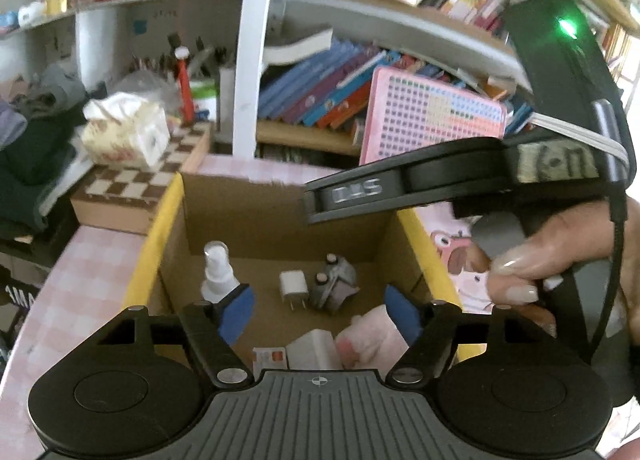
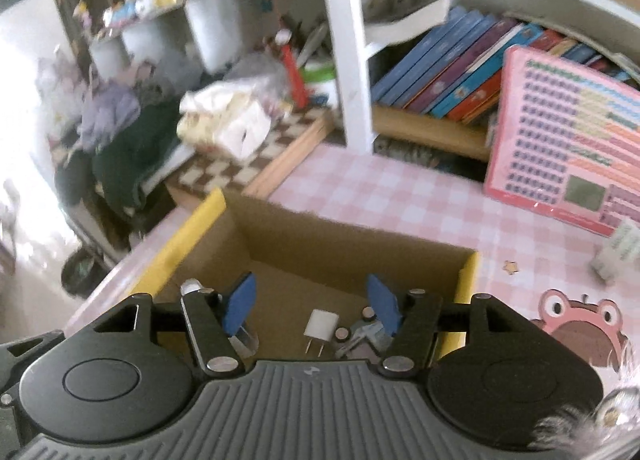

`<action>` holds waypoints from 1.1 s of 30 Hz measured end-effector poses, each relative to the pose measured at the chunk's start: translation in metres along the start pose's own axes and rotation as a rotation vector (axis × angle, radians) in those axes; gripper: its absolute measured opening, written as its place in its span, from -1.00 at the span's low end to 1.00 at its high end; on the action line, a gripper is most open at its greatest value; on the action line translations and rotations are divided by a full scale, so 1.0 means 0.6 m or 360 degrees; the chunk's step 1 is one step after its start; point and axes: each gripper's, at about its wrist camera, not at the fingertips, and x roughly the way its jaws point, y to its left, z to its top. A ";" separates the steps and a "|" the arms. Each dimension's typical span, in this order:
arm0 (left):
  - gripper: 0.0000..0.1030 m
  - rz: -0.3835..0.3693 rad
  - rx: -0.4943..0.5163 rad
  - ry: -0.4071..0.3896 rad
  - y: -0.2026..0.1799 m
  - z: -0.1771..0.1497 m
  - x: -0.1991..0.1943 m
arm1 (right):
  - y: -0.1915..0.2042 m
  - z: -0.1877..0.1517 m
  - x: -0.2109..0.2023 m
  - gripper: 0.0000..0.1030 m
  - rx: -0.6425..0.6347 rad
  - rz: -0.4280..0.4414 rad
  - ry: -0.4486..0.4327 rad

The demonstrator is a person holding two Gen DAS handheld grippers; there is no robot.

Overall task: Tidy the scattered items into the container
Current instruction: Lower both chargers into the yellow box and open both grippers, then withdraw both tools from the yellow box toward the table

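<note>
Both my left claw (image 1: 320,310) and right claw (image 2: 310,308) hang open, empty, over the cardboard box (image 2: 256,216); the small carton (image 2: 618,250) left on the bench (image 2: 400,196) looks light, crushable; I'd pinch its flat sides.

The left gripper (image 1: 320,310) hangs over an open brown cardboard box with yellow-edged flaps (image 1: 276,216), its blue-padded fingers (image 1: 236,312) spread apart with nothing between them. On the box floor lie a white spray bottle (image 1: 218,274), a small white plug adapter (image 1: 294,288), a grey toy vehicle (image 1: 336,280), a white block (image 1: 312,348) and a pink soft item (image 1: 370,336). The right gripper (image 1: 440,184), held by a hand (image 1: 560,260), crosses above the box. The box stands on a pink checked counter (image 1: 80,284).
</note>
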 end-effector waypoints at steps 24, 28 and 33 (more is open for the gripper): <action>0.74 0.0038 -0.0030 -0.0188 0.023 -0.113 -0.210 | 0.042 -0.192 -0.274 0.29 0.0073 -0.0354 -0.0375; 0.74 0.0052 -0.0009 -0.0171 0.019 -0.140 -0.228 | 0.049 -0.233 -0.297 0.30 0.0118 -0.0406 -0.0374; 0.74 0.0058 -0.0014 -0.0121 0.019 -0.171 -0.242 | 0.075 -0.282 -0.312 0.32 0.0130 -0.0438 -0.0365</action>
